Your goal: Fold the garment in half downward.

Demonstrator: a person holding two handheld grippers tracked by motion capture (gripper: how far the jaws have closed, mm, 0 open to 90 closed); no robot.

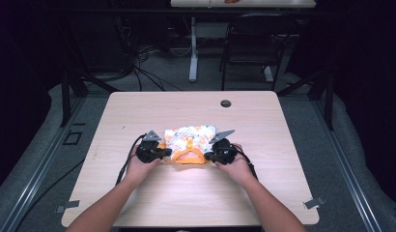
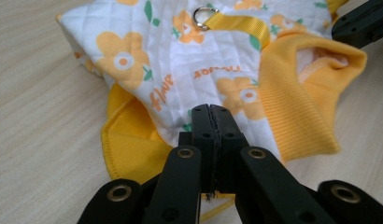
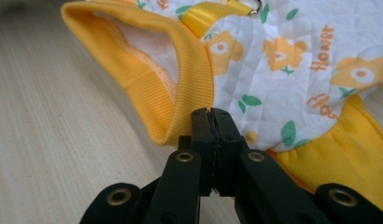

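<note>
A small quilted garment [image 1: 189, 140], white with orange flowers and yellow ribbed trim, lies on the wooden table [image 1: 138, 111]. Its yellow collar [image 2: 297, 93] stands open toward the near edge, and a yellow strap with a metal ring [image 2: 204, 17] crosses its back. My left gripper [image 1: 162, 153] is shut, its tips resting against the garment's left side [image 2: 211, 108]. My right gripper [image 1: 209, 155] is also shut, its tips touching where the collar [image 3: 189, 74] meets the quilted panel [image 3: 211, 111]. No fabric is visible between either pair of jaws.
A round grommet hole [image 1: 225, 103] sits near the table's far edge. Bare tabletop surrounds the garment on every side. Beyond the table stand a dark chair [image 1: 251, 43] and a white table leg [image 1: 193, 53] on the grey floor.
</note>
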